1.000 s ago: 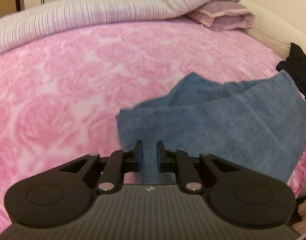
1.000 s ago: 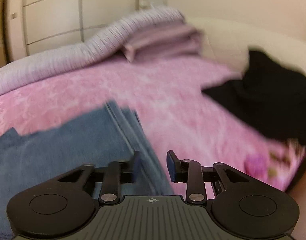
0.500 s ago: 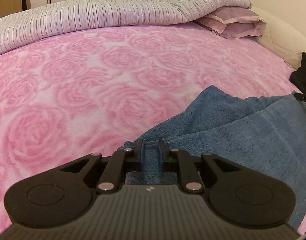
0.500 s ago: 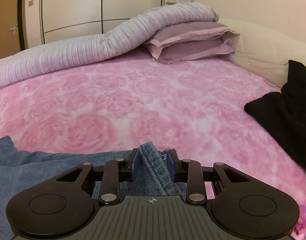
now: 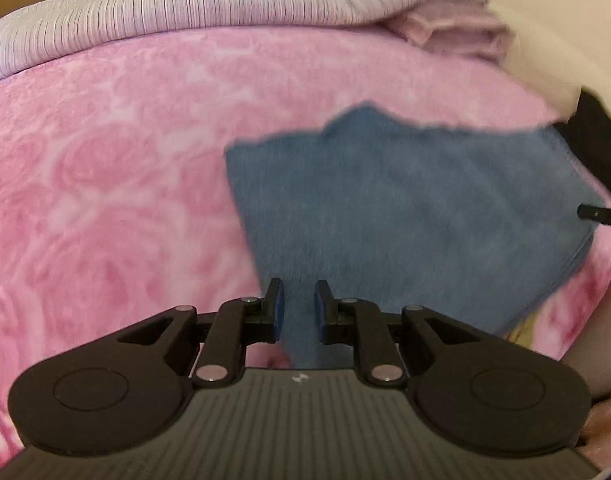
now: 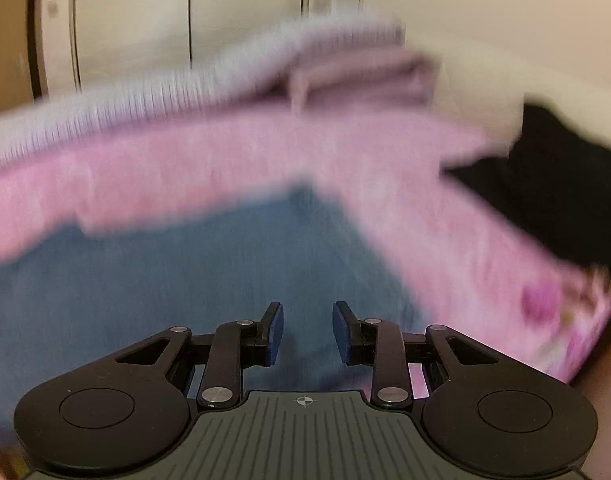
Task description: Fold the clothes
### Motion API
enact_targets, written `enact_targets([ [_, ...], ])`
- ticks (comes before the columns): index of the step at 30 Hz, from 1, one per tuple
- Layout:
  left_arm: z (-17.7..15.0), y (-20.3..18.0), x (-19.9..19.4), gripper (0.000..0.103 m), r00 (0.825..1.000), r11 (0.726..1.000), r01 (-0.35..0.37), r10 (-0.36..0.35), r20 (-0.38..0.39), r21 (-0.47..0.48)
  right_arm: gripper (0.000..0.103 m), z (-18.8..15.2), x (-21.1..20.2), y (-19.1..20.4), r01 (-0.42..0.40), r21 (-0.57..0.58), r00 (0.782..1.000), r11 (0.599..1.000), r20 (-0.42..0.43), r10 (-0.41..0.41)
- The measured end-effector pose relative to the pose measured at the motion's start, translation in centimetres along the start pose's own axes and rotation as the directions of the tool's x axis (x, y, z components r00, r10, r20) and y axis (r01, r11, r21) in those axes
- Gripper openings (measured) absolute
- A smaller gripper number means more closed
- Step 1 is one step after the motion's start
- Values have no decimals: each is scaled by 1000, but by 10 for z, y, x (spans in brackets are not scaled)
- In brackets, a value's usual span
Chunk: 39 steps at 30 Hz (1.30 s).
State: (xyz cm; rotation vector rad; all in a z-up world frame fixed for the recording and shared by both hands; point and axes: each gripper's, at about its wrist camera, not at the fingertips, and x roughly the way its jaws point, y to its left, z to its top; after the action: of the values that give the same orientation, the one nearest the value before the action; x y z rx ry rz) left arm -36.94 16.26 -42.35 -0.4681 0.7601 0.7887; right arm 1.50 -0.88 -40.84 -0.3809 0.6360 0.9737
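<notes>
In the left wrist view, one blue denim garment (image 5: 405,208) lies folded on the pink rose-patterned blanket (image 5: 105,168). The left gripper (image 5: 298,308) pinches its near edge between its fingers. One black garment (image 5: 597,140) lies far right.

In the blurred right wrist view, the right gripper (image 6: 307,330) hangs released over the denim (image 6: 165,276), jaws apart. Two pillows (image 6: 361,80) sit stacked at the far side.
</notes>
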Motion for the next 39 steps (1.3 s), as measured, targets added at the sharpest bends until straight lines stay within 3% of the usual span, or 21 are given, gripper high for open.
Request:
enact_targets([
  [4,2,-6,-23,14,999,1000,-26,26,-20,-1,31,5,-18,24,43,-80,998,996,-38,-46],
  [8,-4,-9,-55,22,999,999,-32,32,-8,-24,31,0,-71,41,-64,7,998,998,8,64],
  [17,-24,-21,-113,36,1000,1000,-26,26,-3,-12,43,-51,-152,94,-155,42,988,987,-11,156],
  [25,-38,-27,-153,44,997,998,-65,64,34,5,62,-58,-197,122,-145,-36,988,989,54,147],
  [39,-55,-29,-188,46,994,997,-68,66,86,21,65,-68,-231,129,-162,-65,978,985,125,169],
])
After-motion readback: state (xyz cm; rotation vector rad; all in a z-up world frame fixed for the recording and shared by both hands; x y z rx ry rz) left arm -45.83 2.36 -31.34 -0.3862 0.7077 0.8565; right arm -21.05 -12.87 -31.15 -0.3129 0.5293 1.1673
